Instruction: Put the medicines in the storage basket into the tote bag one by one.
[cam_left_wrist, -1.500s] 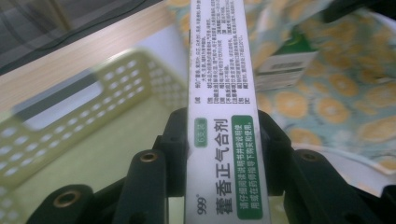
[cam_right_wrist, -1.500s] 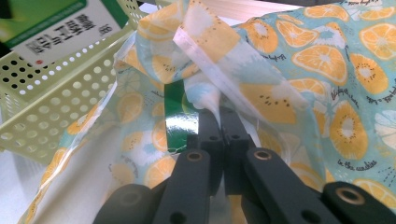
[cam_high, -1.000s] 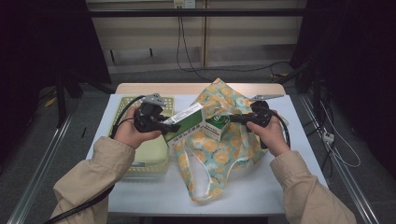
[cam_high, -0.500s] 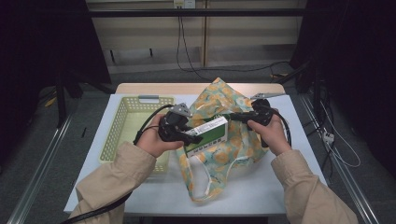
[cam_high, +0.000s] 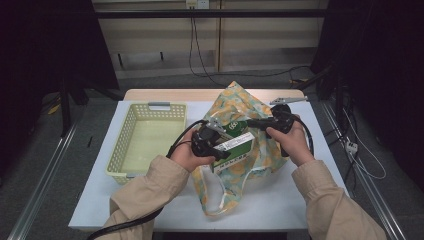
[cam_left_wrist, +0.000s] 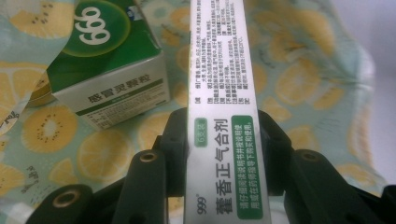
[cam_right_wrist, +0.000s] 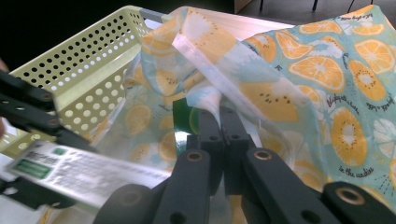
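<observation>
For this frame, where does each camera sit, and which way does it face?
High view: above the person's side, facing forward-down on the table; sleeves, hands show.
Left gripper view: on the left hand-held gripper, along jaws clamping the white box.
Right gripper view: on the right hand-held gripper, pinching the fruit-print bag.
All share the bag and white box.

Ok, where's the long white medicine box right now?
In the high view the long white box is clamped in the left gripper, held over the fruit-print bag at table centre, right of the yellow basket and beside the green box.
</observation>
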